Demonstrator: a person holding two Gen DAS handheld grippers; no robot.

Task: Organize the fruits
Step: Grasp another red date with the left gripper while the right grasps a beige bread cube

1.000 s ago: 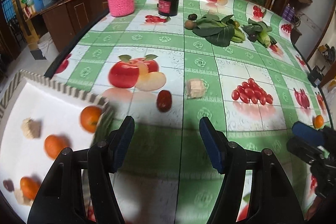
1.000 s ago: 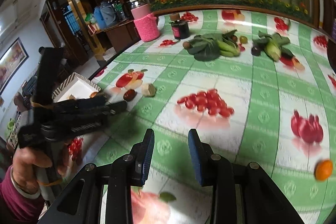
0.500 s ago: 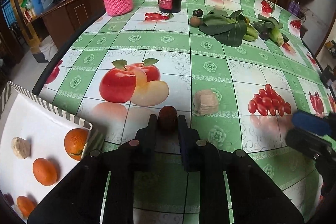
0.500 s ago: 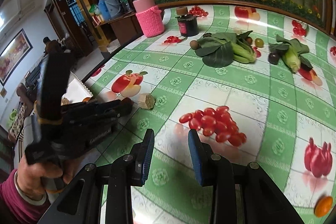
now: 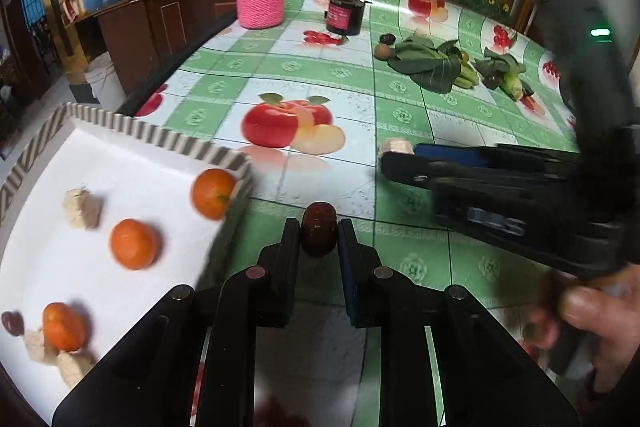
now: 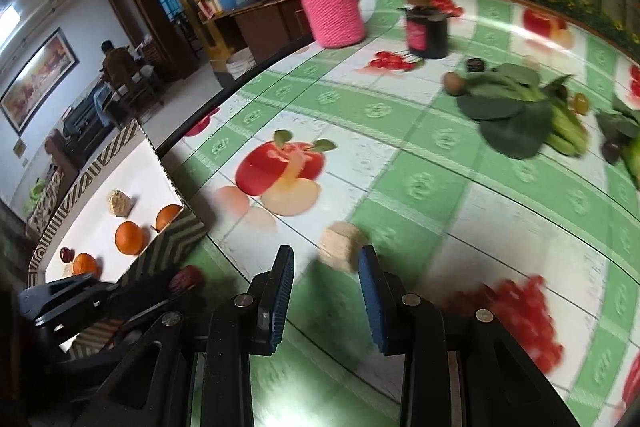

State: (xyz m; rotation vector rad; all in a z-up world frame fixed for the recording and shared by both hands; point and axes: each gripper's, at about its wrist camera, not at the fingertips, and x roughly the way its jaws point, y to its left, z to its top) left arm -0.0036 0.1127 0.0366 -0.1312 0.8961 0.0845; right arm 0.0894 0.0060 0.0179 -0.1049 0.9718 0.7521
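Red date point(image 5: 319, 229) clamped in left gripper point(image 5: 319, 233) beside tray point(image 5: 168, 142); right gripper point(image 6: 325, 277) parted around tan cube point(image 6: 343, 244); next: drop date into tray.

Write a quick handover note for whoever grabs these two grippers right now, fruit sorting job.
Left gripper: shut on the dark red date, beside the striped tray.
Right gripper: open, the tan cube just ahead between its fingers, not gripped.
Done: three oranges, tan pieces and a dark fruit lie in the tray.
Left: drop the date in the tray, pick up the cube; the fruits by the greens probably come next.
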